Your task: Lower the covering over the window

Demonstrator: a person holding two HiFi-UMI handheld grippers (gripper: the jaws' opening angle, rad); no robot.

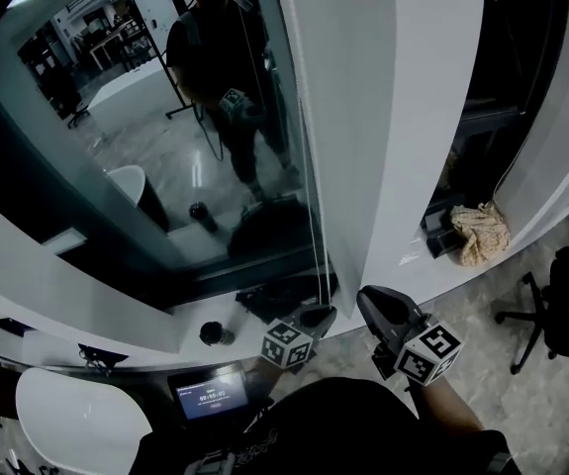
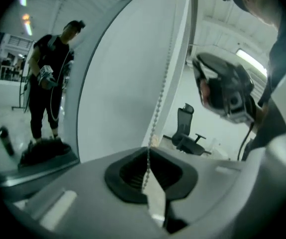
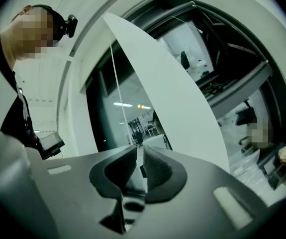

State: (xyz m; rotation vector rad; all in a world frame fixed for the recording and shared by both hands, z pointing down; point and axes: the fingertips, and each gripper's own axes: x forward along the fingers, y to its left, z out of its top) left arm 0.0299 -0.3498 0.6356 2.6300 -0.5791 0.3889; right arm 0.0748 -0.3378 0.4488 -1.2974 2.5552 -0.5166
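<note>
The white roller blind [image 1: 393,117] hangs partway over the dark window glass [image 1: 155,166], its lower edge near the sill. A thin bead chain [image 1: 311,216] drops along the blind's left edge to my left gripper [image 1: 319,315], which is shut on it just above the sill. In the left gripper view the chain [image 2: 160,98] runs down into the closed left gripper [image 2: 148,154]. My right gripper [image 1: 375,303] sits close to the right, in front of the blind. In its own view the right gripper [image 3: 138,151] shows a narrow gap with nothing in it. The chain [image 3: 114,93] passes just left of it.
A white sill [image 1: 116,330] runs below the window with a dark cup [image 1: 215,334] on it. A crumpled cloth [image 1: 482,234] lies at the right. A black office chair [image 1: 551,305] stands on the floor beyond. A small lit screen [image 1: 210,396] is below the sill.
</note>
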